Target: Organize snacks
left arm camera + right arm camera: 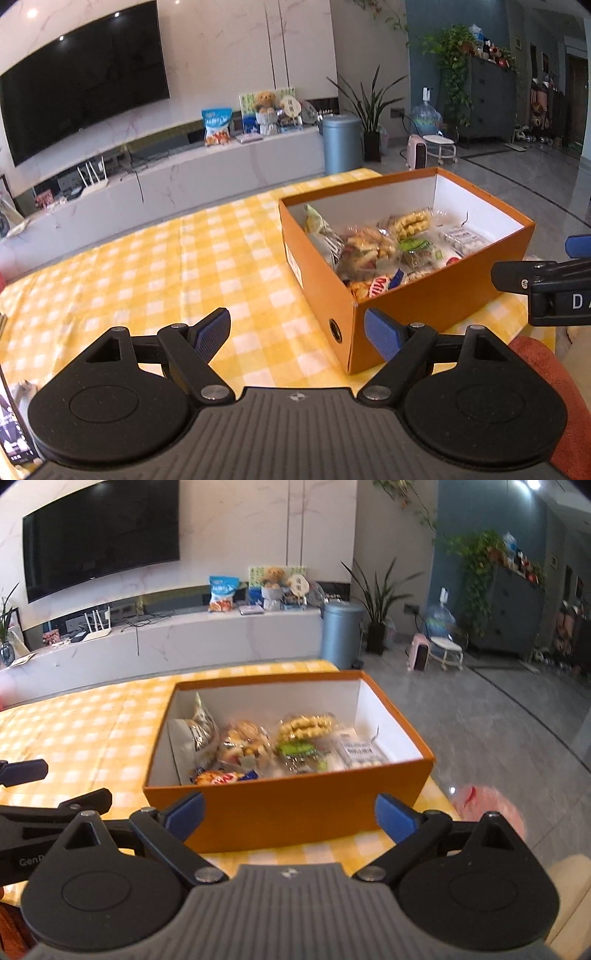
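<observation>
An orange cardboard box (436, 299) with a white inside stands on the yellow checked tablecloth (166, 266). It holds several wrapped snacks (373, 251). The box also shows in the right wrist view (295, 808), with the snacks (280, 746) inside. My left gripper (297, 334) is open and empty, just before the box's near left corner. My right gripper (290, 818) is open and empty, in front of the box's near long side. The right gripper's fingers (532, 277) show at the right edge of the left wrist view.
A white TV cabinet (192, 173) with a bag of snacks (218, 127) and a toy bear stands behind the table. A blue bin (341, 142), potted plants and a water jug are on the floor to the right. A red cloth (546, 369) lies at the table's near right edge.
</observation>
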Available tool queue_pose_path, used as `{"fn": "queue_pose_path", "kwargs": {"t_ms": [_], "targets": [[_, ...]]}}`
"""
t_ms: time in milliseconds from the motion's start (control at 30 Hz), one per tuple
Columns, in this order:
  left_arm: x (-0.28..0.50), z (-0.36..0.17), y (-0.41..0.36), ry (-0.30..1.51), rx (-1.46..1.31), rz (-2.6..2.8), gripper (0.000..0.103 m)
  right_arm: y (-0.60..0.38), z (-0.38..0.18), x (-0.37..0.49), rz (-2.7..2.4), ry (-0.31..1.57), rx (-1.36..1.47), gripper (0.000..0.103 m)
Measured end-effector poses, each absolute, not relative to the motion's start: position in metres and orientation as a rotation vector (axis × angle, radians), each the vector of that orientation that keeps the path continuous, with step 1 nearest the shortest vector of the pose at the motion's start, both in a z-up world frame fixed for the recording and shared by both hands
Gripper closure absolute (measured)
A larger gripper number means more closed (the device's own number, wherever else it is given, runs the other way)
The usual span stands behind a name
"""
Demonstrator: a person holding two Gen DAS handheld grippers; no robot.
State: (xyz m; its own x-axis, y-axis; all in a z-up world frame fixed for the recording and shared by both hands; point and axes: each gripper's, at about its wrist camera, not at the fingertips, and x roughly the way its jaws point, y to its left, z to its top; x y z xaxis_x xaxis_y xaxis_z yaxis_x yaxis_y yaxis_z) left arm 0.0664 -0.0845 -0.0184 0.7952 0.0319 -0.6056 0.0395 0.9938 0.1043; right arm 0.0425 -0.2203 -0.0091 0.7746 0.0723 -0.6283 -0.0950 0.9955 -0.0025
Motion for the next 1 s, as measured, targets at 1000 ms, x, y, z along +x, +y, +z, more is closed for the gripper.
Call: {"fn": "queue_pose_path", "kwargs": {"t_ms": [1000], "targets": [[0.0641,-0.0196,-0.078,0.672,0.091,0.01,0.006,-0.214,-0.0146,0.0399,0.098,0.702,-0.047,0.007]]}}
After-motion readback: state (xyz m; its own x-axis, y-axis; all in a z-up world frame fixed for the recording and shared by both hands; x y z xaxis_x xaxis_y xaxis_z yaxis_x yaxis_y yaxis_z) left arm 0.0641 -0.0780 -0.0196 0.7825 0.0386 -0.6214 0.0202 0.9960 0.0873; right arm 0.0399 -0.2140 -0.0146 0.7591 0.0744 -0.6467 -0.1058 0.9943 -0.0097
